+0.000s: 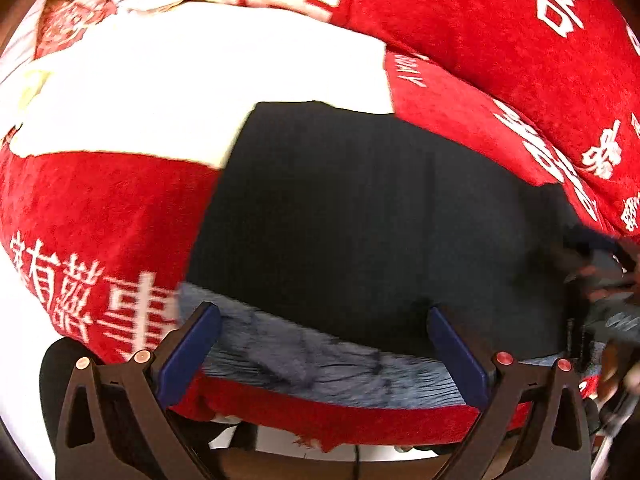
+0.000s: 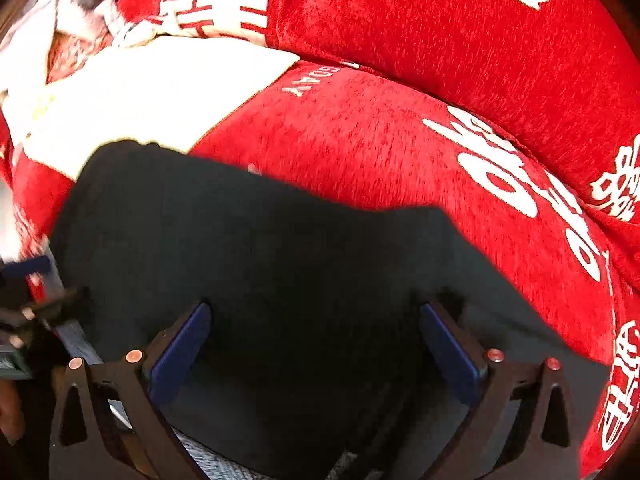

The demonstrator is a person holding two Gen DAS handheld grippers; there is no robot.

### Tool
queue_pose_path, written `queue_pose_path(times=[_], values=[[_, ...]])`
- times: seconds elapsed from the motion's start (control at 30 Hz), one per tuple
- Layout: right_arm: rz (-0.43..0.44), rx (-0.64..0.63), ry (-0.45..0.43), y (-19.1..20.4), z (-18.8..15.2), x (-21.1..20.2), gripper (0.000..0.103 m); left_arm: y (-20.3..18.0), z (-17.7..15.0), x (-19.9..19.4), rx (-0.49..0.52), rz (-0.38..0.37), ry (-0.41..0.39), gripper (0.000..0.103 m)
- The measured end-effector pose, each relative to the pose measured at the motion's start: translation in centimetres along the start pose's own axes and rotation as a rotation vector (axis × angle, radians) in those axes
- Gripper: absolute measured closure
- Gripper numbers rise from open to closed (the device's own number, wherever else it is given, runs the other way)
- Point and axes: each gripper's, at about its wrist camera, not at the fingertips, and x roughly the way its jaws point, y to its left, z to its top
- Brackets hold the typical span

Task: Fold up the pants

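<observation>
Left gripper [image 1: 324, 344]: its 2 blue-padded fingers stand wide apart with nothing between them; it hangs above the near edge of the pants.
Right gripper [image 2: 316, 340]: its 2 fingers are likewise spread wide and hold nothing; dark cloth fills the gap below them.
Pants [image 1: 360, 220]: dark, lying flat on the red cover just ahead of both grippers; a paler grey-blue band [image 1: 320, 364] of cloth shows along the near edge, directly under the left gripper; in the right wrist view the pants [image 2: 260, 260] spread ahead and to both sides of the fingers.
Red cover [image 1: 100, 208]: plush, with white characters; it reaches past the pants on every far side.
White panel [image 1: 180, 92]: ahead and left of the pants, touching their far edge.
</observation>
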Motion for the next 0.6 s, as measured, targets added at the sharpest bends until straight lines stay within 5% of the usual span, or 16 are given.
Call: queue_pose_path(times=[0.23,0.4,0.53,0.6], values=[[0.227,-0.233,0.047,4.1,5.1,2.6,0.000,2.7,-1.3,1.9,-0.042,-0.080,0.041,0.000],[0.351,-0.413,0.243,7.8,7.5,8.2,0.000,4.6,-0.2,1.6,-0.017,-0.164,0.074,0.000],[0.435,-0.556,0.274,10.1,7.9,8.5,0.002,8.3,0.7,1.0,-0.059,-0.324,0.084,0.000],[0.418,-0.661,0.280,11.4,7.5,8.1,0.014,10.1,1.2,1.1,-0.099,-0.383,0.092,0.000]])
